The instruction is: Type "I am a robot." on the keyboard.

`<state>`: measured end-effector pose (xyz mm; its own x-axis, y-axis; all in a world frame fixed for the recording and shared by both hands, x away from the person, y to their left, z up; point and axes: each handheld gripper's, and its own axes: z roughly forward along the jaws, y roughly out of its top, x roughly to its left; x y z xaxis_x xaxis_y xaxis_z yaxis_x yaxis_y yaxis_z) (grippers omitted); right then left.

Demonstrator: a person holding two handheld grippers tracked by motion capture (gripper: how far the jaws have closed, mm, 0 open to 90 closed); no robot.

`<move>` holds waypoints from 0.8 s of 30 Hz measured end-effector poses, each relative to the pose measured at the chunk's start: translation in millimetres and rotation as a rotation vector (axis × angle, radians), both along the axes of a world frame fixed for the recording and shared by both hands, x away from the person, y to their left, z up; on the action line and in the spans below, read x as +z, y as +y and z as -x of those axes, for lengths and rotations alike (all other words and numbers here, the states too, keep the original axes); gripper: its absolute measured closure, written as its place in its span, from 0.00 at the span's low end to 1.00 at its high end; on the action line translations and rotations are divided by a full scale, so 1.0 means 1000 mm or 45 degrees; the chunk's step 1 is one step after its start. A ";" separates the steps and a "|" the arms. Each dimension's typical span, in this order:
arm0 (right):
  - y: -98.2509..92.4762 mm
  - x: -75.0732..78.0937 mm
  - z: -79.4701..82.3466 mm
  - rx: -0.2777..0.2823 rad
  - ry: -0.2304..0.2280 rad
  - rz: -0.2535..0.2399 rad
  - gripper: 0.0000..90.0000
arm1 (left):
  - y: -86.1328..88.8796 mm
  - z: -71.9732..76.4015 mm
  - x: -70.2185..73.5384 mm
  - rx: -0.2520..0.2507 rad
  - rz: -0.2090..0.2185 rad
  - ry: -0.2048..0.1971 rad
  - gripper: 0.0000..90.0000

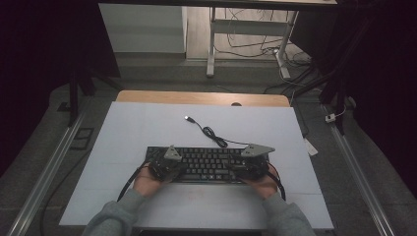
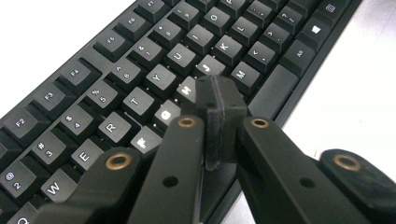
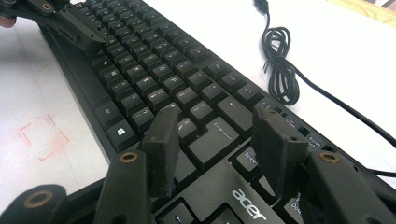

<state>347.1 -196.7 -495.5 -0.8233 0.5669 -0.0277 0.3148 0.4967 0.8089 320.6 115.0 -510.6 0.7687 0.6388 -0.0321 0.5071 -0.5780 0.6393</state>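
A black keyboard point(image 1: 206, 163) lies flat across the lower middle of the high view, on a white table point(image 1: 147, 128). Its cable point(image 1: 211, 132) curls away toward the upper middle of the frame, unplugged.

A person's two hands come in from the bottom edge, one at each end of the keyboard. The left gripper point(image 1: 164, 167) sits over the keyboard's left part, low and left of centre. In the left gripper view its jaws are pressed together with nothing between them, forming one blunt tip point(image 2: 215, 100) in the middle of the frame, poised over the home-row letters near G and H. Whether the tip touches a key cannot be told.

The right gripper point(image 1: 253, 164) hangs over the keyboard's right end. In the right gripper view its jaws stand apart and empty in the lower half of the frame, above the Enter key point(image 3: 219, 140).

The work appears to be pressing keys with the closed left tip. To do it well, bring the tip straight down on the centre of one key, since the tip is nearly as wide as a keycap and could catch a neighbour. Keep the right gripper clear of the keys, or rest it lightly to steady the board.
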 end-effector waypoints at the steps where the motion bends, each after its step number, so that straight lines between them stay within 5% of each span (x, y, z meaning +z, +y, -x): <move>1: 0.000 0.000 0.000 0.001 0.001 -0.001 0.58 | 0.000 0.000 0.000 0.005 -0.007 0.000 0.99; 12: 0.000 0.000 0.000 0.000 -0.002 -0.001 0.58 | 0.000 -0.001 -0.004 0.021 -0.005 0.001 0.99; 20: 0.000 0.000 0.000 -0.002 -0.005 -0.002 0.58 | 0.021 0.001 0.014 0.055 0.124 -0.057 0.97; 24: 0.000 0.000 0.000 0.000 -0.008 0.002 0.58 | 0.038 0.001 0.021 0.117 0.176 -0.069 0.78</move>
